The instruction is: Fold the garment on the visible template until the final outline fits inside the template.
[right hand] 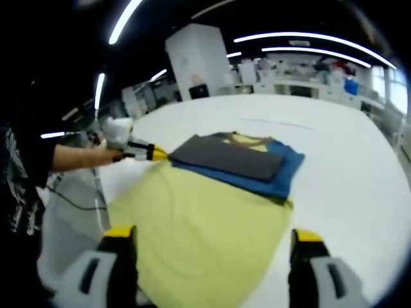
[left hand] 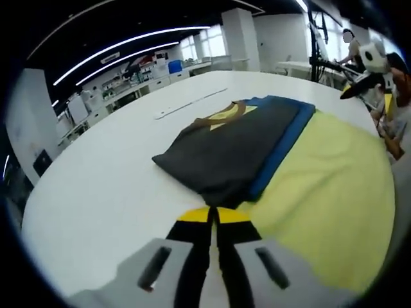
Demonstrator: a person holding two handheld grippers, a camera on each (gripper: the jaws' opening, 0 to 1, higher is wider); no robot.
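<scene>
White table (left hand: 115, 173) spreads bare toward 9 and 12 o'clock in the left gripper view. Centred on it lies the garment (left hand: 237, 144), folded dark over blue, on the yellow template (left hand: 334, 192). Left claw (left hand: 213, 215) is pressed together at the garment's near edge; right claw (right hand: 212, 247) stands spread over the template's near edge.

A broad white table (left hand: 115, 179) filled the foreground; beyond it stood a square white pillar (right hand: 198, 61), with benches and shelving crowded with equipment (left hand: 144, 70) along the far side; long strip lights (left hand: 128, 45) curved across a dark ceiling; bright windows (left hand: 205, 43) glowed behind the benches; a blue bin (left hand: 174, 66) sat among the clutter.
</scene>
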